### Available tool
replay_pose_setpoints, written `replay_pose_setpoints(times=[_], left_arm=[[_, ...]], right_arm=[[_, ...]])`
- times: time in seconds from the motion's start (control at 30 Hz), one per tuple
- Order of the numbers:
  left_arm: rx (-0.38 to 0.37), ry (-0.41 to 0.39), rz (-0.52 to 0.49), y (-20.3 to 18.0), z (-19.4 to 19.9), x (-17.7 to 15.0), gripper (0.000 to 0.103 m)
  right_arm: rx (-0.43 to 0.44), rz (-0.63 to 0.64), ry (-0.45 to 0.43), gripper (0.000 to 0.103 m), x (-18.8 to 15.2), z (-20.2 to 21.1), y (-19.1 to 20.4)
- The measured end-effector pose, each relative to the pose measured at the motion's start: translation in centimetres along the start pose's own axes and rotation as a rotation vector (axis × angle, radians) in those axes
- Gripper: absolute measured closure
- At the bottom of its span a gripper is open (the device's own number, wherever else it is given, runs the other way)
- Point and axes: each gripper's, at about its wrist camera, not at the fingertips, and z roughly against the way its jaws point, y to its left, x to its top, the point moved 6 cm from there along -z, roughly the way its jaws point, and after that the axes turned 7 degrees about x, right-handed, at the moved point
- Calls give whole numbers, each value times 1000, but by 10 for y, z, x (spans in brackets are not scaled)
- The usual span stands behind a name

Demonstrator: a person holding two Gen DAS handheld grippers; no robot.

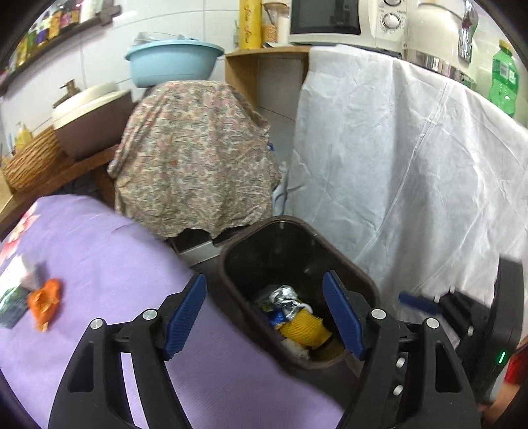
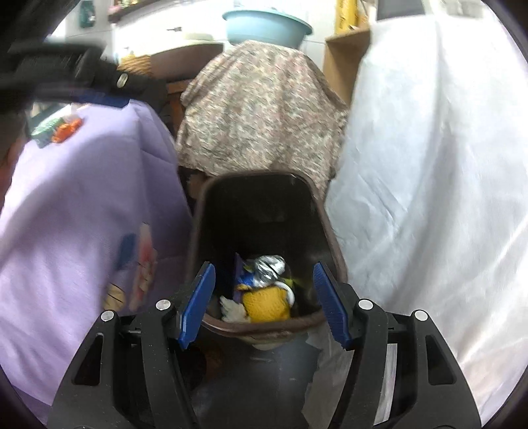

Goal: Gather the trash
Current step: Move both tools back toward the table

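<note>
A brown trash bin [image 1: 250, 231] [image 2: 203, 204] stands on the floor between a purple-covered table [image 1: 109, 260] [image 2: 72, 204] and a white sheet. In it lie a yellow netted item [image 1: 305, 326] [image 2: 267, 303] and crumpled silver foil [image 1: 286, 297] [image 2: 268, 266]. My left gripper [image 1: 264, 316] hangs open and empty above the bin's left side. My right gripper [image 2: 264, 305] is open and empty over the bin's near rim. On the table lie an orange wrapper [image 1: 44, 300] [image 2: 67, 129], a dark green packet [image 1: 13, 305] [image 2: 43, 130] and a blurred greyish scrap [image 1: 29, 274]. One of the right gripper's blue pads [image 1: 417, 301] shows blurred.
Behind the bin sits something under a floral cloth [image 1: 198, 148] [image 2: 257, 109], topped by a blue basin [image 1: 171, 59]. The white sheet [image 1: 396, 165] [image 2: 429, 165] drapes a counter with a microwave [image 1: 330, 19] and green bottle [image 1: 503, 79]. A wicker basket [image 1: 31, 161] sits at far left.
</note>
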Motion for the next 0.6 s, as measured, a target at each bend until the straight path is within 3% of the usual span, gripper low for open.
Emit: replay_pose_setpoints(times=[0.1,0.47,0.6], left_arm=[[24,-11,39,33,20,-14,28],[221,-42,185,170,93,-83,21],[269,-27,228,204,108,-109,21]], right_arm=[[51,10,-23,29,17,5,15],[364,147,27,29,95,-2,137],[417,214,63,29,113,-14,186]])
